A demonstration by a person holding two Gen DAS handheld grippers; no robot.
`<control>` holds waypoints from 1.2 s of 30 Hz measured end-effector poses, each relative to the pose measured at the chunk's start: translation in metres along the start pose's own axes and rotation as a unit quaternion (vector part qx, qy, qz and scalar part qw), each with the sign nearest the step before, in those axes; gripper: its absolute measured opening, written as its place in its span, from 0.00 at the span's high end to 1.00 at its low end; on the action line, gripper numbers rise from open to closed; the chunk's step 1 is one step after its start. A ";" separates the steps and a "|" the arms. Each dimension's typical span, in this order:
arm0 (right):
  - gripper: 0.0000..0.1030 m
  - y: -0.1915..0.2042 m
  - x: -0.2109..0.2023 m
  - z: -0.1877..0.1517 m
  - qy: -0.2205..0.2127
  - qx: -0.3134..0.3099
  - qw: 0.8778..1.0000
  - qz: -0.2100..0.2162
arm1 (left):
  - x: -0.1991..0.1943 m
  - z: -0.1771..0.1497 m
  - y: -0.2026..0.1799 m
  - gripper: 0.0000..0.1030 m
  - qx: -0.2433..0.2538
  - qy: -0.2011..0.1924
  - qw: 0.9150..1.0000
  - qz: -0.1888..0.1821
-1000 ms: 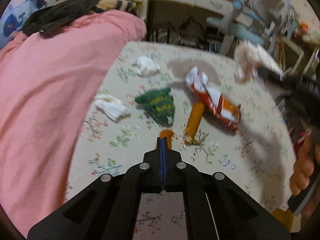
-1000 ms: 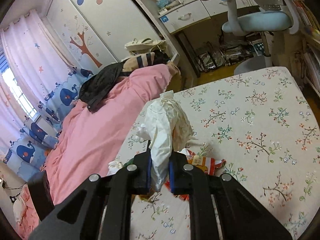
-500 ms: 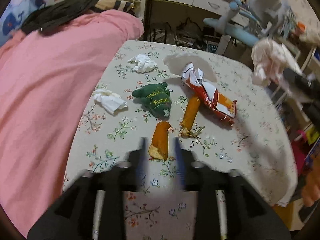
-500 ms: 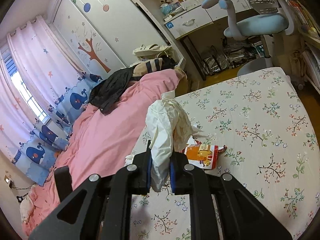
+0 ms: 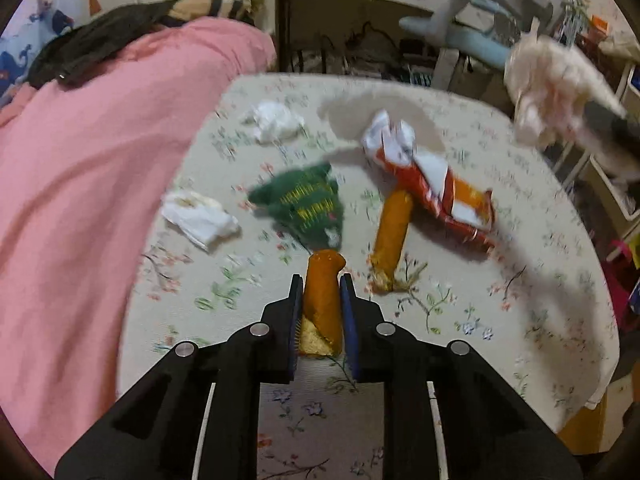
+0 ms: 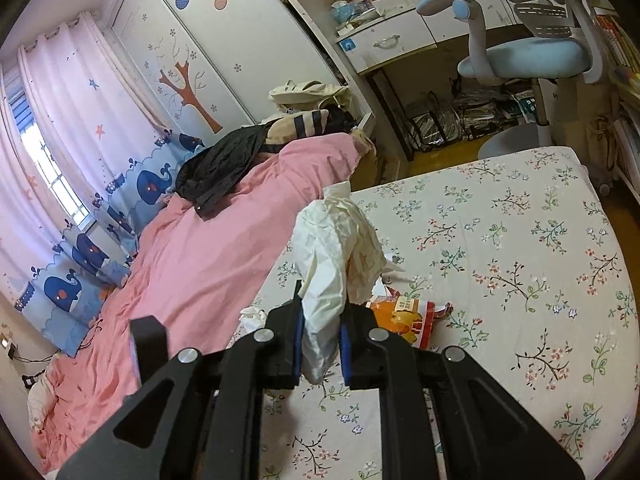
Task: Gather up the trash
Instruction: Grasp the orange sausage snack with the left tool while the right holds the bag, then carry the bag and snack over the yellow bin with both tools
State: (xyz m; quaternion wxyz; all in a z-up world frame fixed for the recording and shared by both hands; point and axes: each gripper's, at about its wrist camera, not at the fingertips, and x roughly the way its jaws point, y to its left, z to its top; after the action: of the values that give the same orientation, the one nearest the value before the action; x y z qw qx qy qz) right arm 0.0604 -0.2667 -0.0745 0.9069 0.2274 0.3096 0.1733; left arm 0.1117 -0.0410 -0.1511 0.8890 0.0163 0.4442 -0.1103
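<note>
Two views show the bed (image 5: 520, 344) and its litter. In the left wrist view, the left hand-held gripper (image 5: 320, 312) has just been closing and now has its blue pads against an orange wrapper (image 5: 322, 300), which lies on the floral sheet between the jaws. Just beyond the tips sits a green pouch (image 5: 306, 204). Ahead and to the right lies a second orange wrapper (image 5: 392, 236), touching a red and white snack bag (image 5: 432, 184). Ahead and to the left lies a white tissue (image 5: 198, 220), and farther off another tissue (image 5: 274, 120). A pink quilt (image 5: 80, 200) fills the left side. At the far right, blurred, hangs a cream wad (image 5: 548, 88).

In the right wrist view, the right hand-held gripper (image 6: 320, 340) is clamped narrowly on that crumpled cream wad (image 6: 336, 256), which stands up above the jaws, clear of the bed. Below and just right of the tips lies the snack bag (image 6: 408, 316). The pink quilt (image 6: 200, 260) lies to the left.
</note>
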 end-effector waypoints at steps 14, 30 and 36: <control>0.85 0.031 -0.040 -0.026 -0.006 -0.021 1.000 0.000 | -0.109 -0.019 0.035 0.83 -0.074 -0.111 0.991 -0.021; 0.84 0.059 -0.084 -0.071 -0.014 -0.050 0.999 -0.008 | -0.181 -0.089 0.014 0.83 -0.057 -0.135 0.989 -0.027; 0.84 0.061 -0.096 -0.088 -0.007 -0.050 0.999 -0.012 | -0.188 -0.110 -0.001 0.83 -0.039 -0.130 0.990 -0.024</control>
State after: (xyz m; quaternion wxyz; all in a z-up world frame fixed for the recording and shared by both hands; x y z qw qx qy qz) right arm -0.0783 -0.2325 -0.0592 0.9211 0.1791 0.2971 0.1766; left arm -0.0843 0.0060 -0.0690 0.9363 -0.0436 0.3287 -0.1157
